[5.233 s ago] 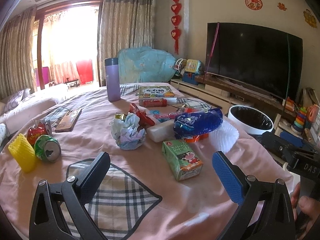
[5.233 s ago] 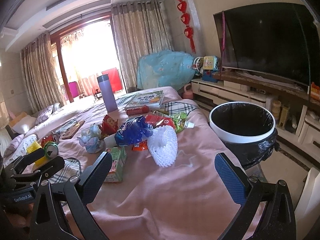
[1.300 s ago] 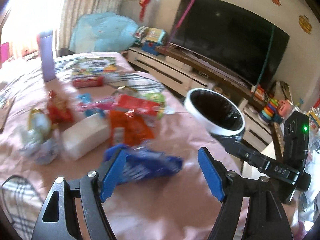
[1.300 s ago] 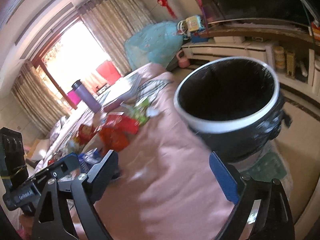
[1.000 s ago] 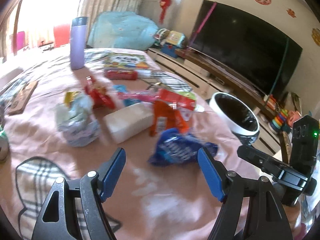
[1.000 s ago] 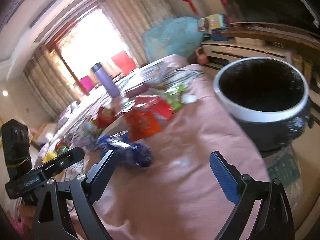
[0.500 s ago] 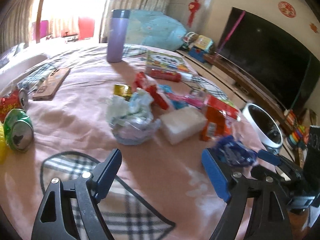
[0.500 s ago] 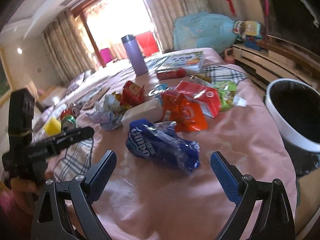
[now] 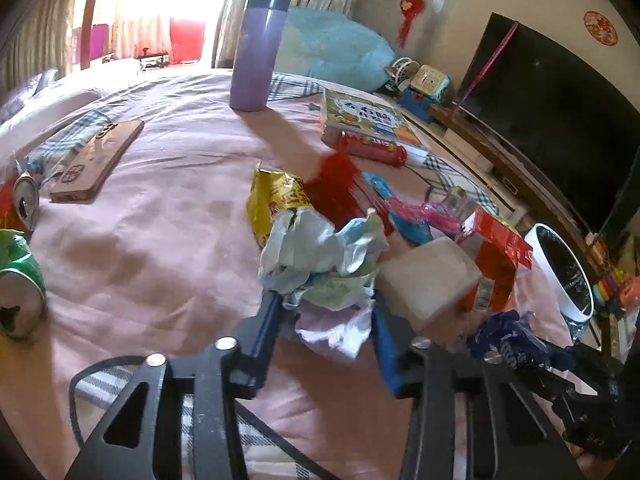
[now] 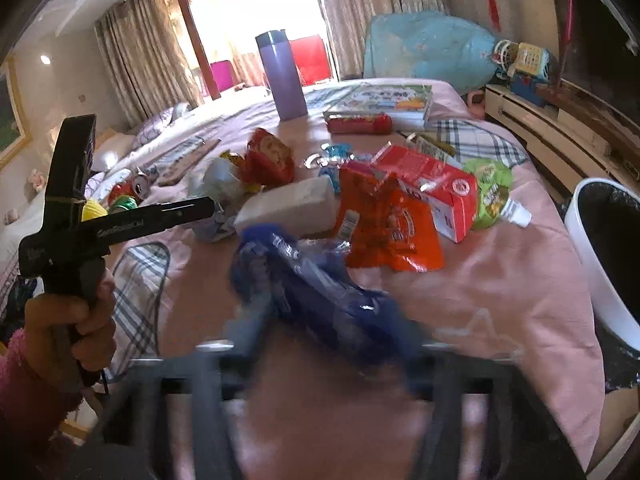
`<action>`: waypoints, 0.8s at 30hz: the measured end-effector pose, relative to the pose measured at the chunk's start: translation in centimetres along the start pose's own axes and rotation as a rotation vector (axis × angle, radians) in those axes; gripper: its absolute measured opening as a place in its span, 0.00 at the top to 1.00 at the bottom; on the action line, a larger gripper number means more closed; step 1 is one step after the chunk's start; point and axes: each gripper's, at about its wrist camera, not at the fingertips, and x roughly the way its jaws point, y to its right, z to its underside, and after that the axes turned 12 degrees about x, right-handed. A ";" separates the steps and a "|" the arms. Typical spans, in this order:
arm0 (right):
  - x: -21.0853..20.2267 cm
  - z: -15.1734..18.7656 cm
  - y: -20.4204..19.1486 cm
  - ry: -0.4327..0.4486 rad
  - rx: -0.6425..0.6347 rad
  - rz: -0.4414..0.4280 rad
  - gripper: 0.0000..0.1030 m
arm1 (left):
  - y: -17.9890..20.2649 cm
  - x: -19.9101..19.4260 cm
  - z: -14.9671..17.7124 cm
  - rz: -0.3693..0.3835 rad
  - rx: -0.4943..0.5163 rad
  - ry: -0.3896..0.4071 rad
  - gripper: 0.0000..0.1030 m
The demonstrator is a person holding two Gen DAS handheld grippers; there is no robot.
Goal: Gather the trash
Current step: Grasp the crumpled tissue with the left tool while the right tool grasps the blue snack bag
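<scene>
Crumpled white paper ball (image 9: 324,268) on the pink bedspread (image 9: 160,220) is light and squashy; the left gripper (image 9: 326,320) has just squeezed onto its middle. The right gripper (image 10: 320,320) has just closed around the crinkly, slippery blue plastic wrapper (image 10: 316,284).

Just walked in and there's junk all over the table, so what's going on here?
A person is clearing trash off a pink-clothed table, a gripper in each hand. The left gripper has just been closing around a crumpled paper wad. The right gripper has just been closing around a blue snack bag, though blur hides its pads. The lined bin waits beside the table. Cans, cartons and wrappers remain.
</scene>
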 end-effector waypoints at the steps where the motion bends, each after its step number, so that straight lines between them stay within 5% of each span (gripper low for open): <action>1: -0.1 0.1 0.1 0.001 0.009 -0.007 0.62 | 0.1 -0.1 0.0 -0.001 0.008 0.007 0.70; 6: -2.0 0.8 0.2 0.052 0.023 -0.020 0.72 | 0.7 -1.8 0.2 0.023 0.023 0.047 0.79; 24: -8.9 1.2 6.8 0.224 0.226 0.032 0.73 | 8.4 -4.1 0.4 0.196 0.194 0.097 0.80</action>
